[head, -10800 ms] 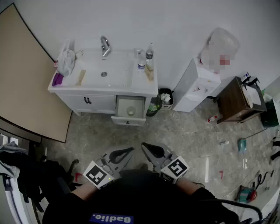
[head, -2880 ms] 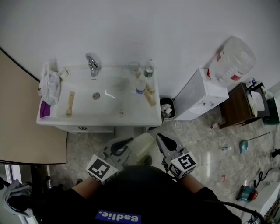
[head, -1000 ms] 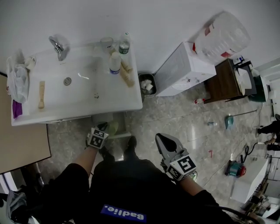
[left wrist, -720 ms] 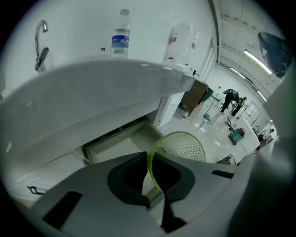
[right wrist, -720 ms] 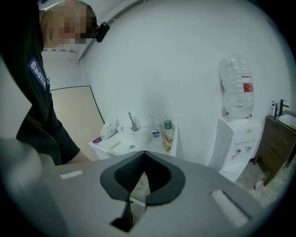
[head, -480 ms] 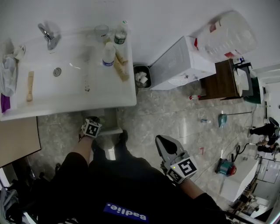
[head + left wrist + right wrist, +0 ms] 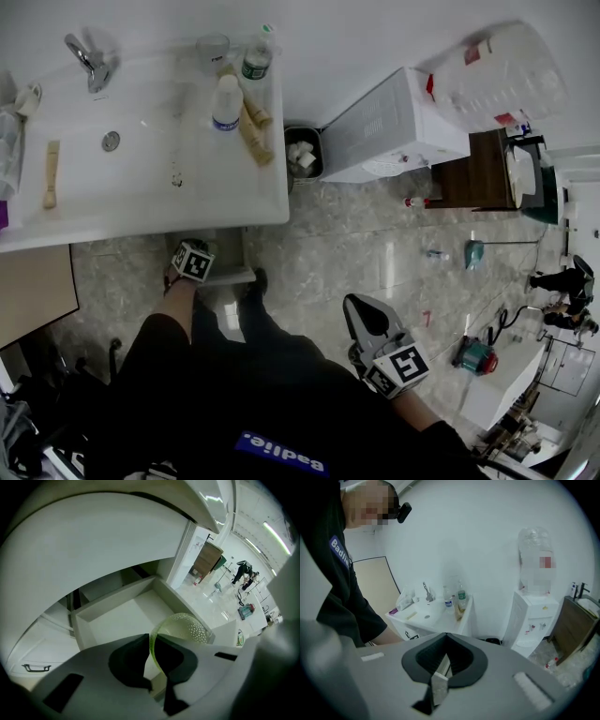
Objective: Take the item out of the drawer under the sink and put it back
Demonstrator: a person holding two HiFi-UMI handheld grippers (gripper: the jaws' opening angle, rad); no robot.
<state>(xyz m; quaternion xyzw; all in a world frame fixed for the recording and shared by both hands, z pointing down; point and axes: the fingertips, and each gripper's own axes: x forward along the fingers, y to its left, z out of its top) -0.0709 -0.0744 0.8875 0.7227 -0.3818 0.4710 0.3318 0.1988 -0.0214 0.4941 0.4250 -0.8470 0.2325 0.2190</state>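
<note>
Nearest the person, the right tool (image 7: 446, 660) hangs idle at the hip with its jaws together and nothing between them. On the black shirt, a blue chest patch (image 7: 281, 453) carries white lettering, which I leave unread. Lower down, the left tool (image 7: 152, 641) reaches under the sink (image 7: 141, 131) with its jaws pinched on the thin rim of a green translucent bowl (image 7: 183, 627). The bowl is held over the front right corner of the open drawer (image 7: 122, 618), whose floor looks bare. The step in hand seems to be the handling of the bowl at the drawer, though lifting out and setting back cannot be told apart from this. To put it back, the next move calls for lowering the bowl level onto the drawer floor, keeping clear of the basin's underside, then easing the jaws off the rim. Farther off, the bottles (image 7: 226, 101) on the table beside the basin have labels too small to read, and so does the red mark on the water jug (image 7: 497, 80).
</note>
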